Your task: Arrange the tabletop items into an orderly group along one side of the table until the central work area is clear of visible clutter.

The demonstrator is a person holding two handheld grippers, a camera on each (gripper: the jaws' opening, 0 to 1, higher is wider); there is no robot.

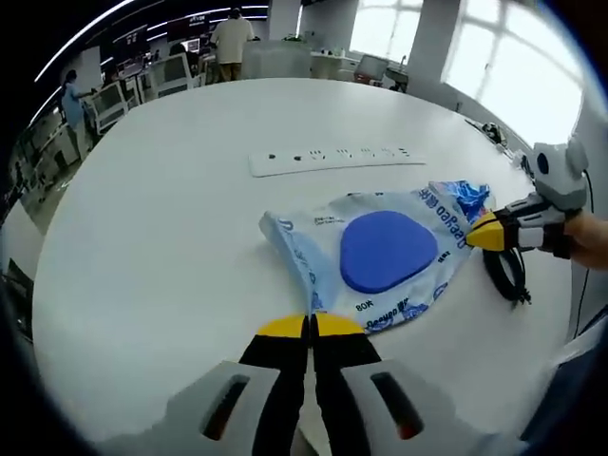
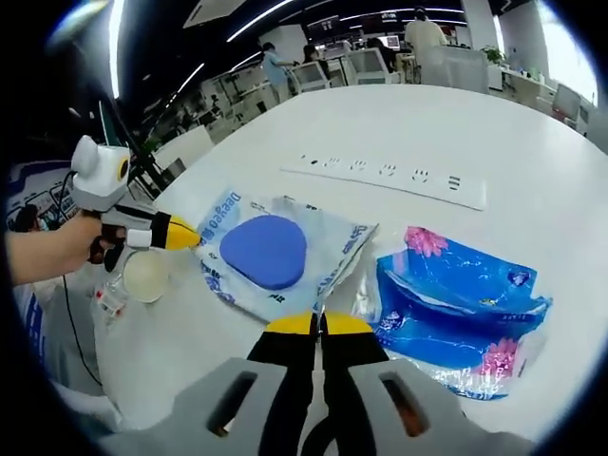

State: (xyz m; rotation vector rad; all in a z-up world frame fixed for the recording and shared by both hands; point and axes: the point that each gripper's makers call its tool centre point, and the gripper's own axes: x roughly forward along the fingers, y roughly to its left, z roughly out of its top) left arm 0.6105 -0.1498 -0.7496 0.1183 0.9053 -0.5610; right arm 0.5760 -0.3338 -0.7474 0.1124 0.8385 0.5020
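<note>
A clear and blue printed plastic bag with a round blue pad inside lies on the white table. My left gripper is shut, its yellow tips pinching the bag's near edge. My right gripper comes in from the right, shut on the bag's far corner. In the right gripper view the same bag and pad lie ahead, my right gripper is closed on its edge, and the left gripper, held by a hand, meets the opposite corner.
A white power strip lies beyond the bag. A blue packet with pink flowers sits right of it. A round cream container and a black cable are near the table edge. People and chairs stand far behind.
</note>
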